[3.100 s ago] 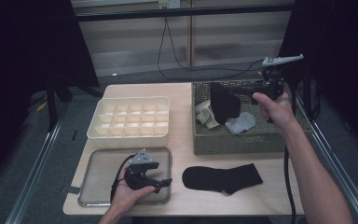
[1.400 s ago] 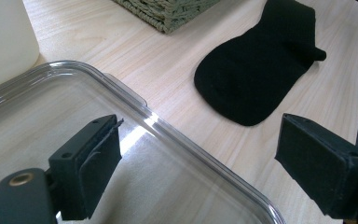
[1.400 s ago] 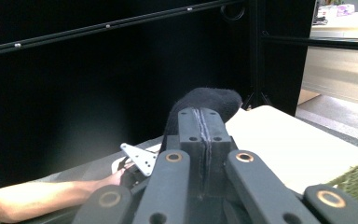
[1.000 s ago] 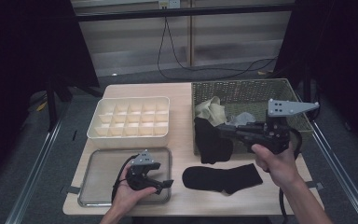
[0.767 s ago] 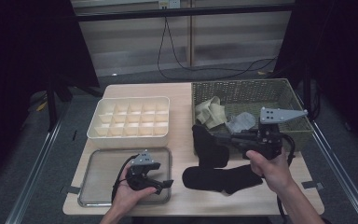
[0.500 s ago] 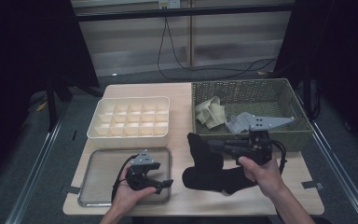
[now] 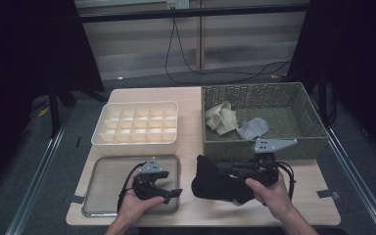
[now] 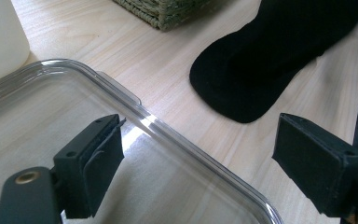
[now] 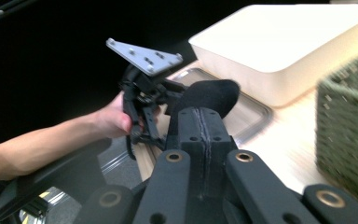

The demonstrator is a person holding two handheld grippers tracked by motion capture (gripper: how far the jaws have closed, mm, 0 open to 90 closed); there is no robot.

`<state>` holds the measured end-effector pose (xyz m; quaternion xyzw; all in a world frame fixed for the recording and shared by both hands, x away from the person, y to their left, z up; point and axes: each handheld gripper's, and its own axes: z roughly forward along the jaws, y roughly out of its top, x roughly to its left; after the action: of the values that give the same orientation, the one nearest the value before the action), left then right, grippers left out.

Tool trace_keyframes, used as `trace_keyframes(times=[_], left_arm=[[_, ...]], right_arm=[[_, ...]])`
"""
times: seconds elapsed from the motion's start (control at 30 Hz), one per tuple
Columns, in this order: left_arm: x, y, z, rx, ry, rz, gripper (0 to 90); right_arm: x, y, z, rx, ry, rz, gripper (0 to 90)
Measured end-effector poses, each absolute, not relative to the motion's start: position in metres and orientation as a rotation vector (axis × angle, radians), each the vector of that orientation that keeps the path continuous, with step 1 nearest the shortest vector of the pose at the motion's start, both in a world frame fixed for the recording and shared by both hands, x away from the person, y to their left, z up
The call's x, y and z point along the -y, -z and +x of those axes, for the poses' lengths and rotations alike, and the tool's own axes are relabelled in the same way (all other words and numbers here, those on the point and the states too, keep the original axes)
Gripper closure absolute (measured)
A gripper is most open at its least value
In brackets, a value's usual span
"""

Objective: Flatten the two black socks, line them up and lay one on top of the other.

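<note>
The right gripper (image 7: 225,170) has its jaws closed tight on a black sock (image 7: 210,176); in the right gripper view the two black jaws meet along one seam with the sock's (image 9: 209,95) dark cloth bulging out past their tips. In the high view that sock hangs down onto a second black sock (image 7: 235,191) lying flat on the table (image 7: 191,98), and the two dark shapes merge so that their edges cannot be told apart. Both lie just in front of the basket (image 7: 303,142), on the side nearer the person, with the right hand (image 7: 271,188) behind the gripper.

The left gripper (image 7: 169,192) rests over the clear tray (image 7: 107,171), which sits in front of the basket's left neighbour, the cream divider box (image 7: 136,125). Its jaws stand wide apart, with nothing between them; in the left gripper view the tray's rim (image 8: 177,135) runs across the gap, and the toe of a black sock (image 8: 261,70) lies on the wood beyond it, near the basket's corner (image 8: 168,11). The left hand (image 7: 137,203) holds that gripper at the tray's near edge.

Inside the basket, toward its left end, lie beige cloths (image 7: 220,117) and a grey one (image 7: 252,128) just beside them.

No writing, brand or label can be read on any of these things.
</note>
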<state>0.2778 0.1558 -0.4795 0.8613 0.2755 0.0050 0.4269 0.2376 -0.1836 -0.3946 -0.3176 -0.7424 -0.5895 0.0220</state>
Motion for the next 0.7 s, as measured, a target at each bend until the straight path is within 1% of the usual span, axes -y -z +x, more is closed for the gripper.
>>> trace_keyframes(times=[0.3,0.7], left_arm=[[-0.154,0.480,0.278,-0.682,-0.007,2.145,15.4],[-0.149,0.480,0.277,-0.672,-0.002,2.151,15.4]], right_arm=[[0.205,0.415,0.238,2.296,1.797,-1.104,89.1],[0.238,0.429,0.232,2.292,1.770,-1.288,89.0]])
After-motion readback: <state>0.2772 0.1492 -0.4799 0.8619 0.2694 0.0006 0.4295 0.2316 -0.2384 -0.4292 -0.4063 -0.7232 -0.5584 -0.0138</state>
